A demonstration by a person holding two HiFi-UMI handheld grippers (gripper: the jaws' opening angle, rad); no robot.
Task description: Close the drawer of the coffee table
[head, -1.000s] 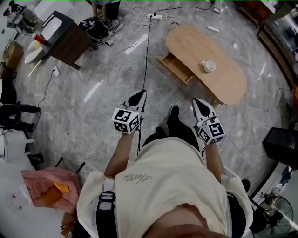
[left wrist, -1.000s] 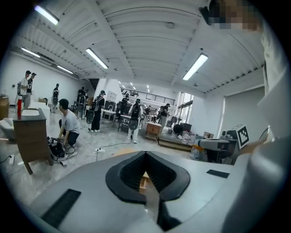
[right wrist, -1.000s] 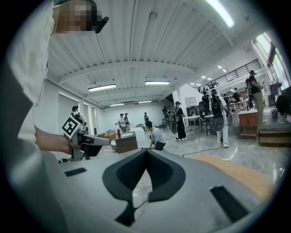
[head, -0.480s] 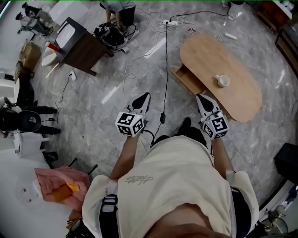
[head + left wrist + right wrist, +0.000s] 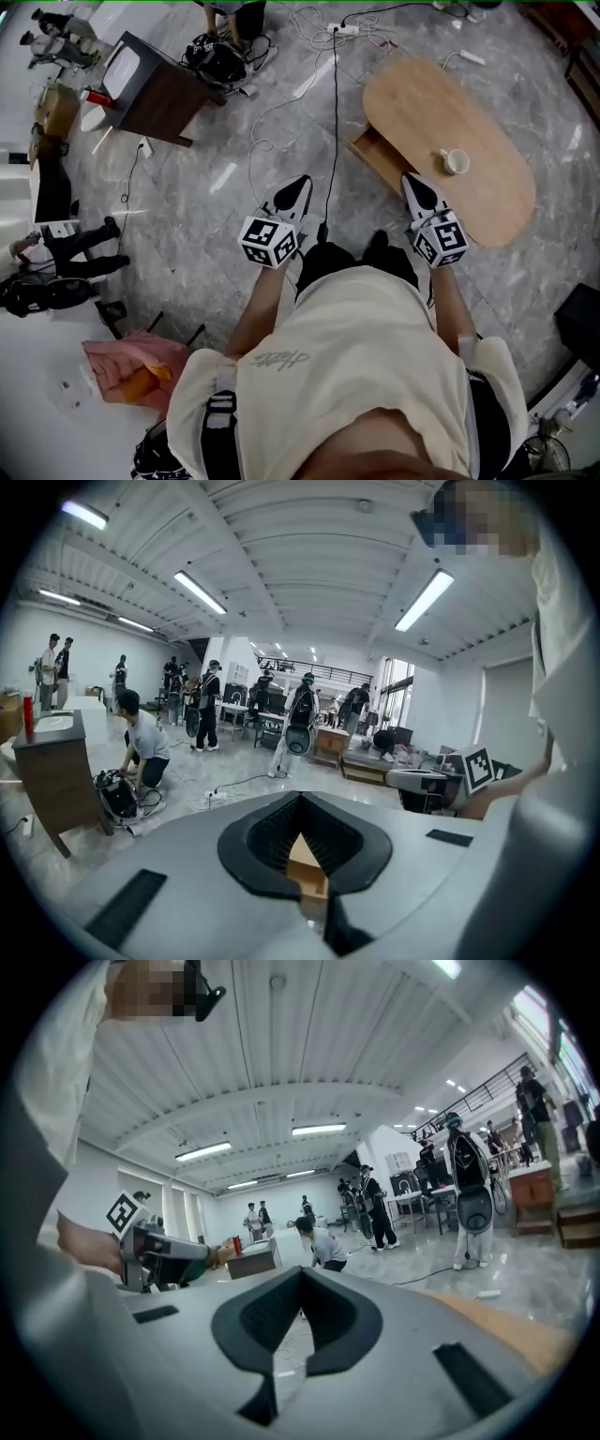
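progress: nothing done yet; the drawer stands pulled out from the left side of the desk, its inside open to view.
left to do: judging from this, all of it: reach the drawer front, then push it right, in under the top.
drawer place: far right of the floor, on the desk's near-left side; a cup sits on the top to its right.
left gripper: its fingers are pressed together with nothing held; the drawer lies far and right of them, well apart, and shows as a wooden patch past the tips.
right gripper: its fingers are also closed on nothing; the drawer's near end lies just left of the tips in the head view, no contact seen, and the height gap cannot be told.
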